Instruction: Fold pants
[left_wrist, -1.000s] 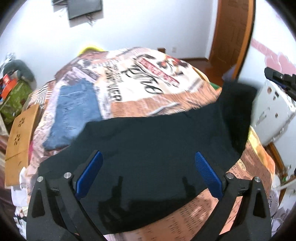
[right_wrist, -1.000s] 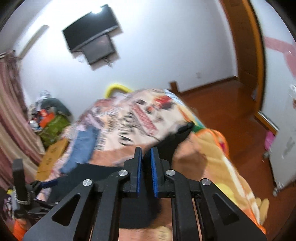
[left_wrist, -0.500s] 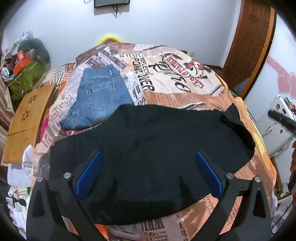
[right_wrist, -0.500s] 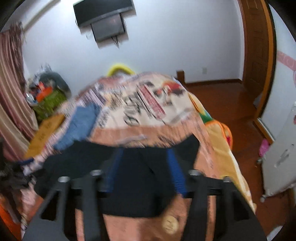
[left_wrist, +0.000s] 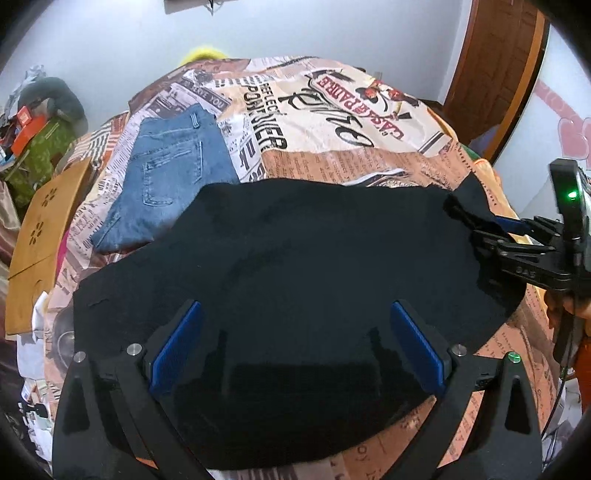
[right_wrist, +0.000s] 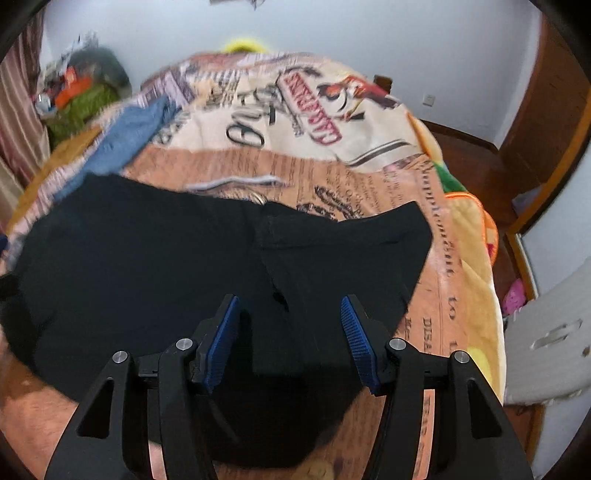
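While one black pants (left_wrist: 295, 266) lies spread, one folded jeans (left_wrist: 170, 173) sits beside.

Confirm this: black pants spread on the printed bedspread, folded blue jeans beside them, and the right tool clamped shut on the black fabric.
One detail is wrong. In the right wrist view the right tool stands open over the black pants, pads apart and gripping nothing. The rest holds: the pants lie on the printed bedspread, folded blue jeans beside them.
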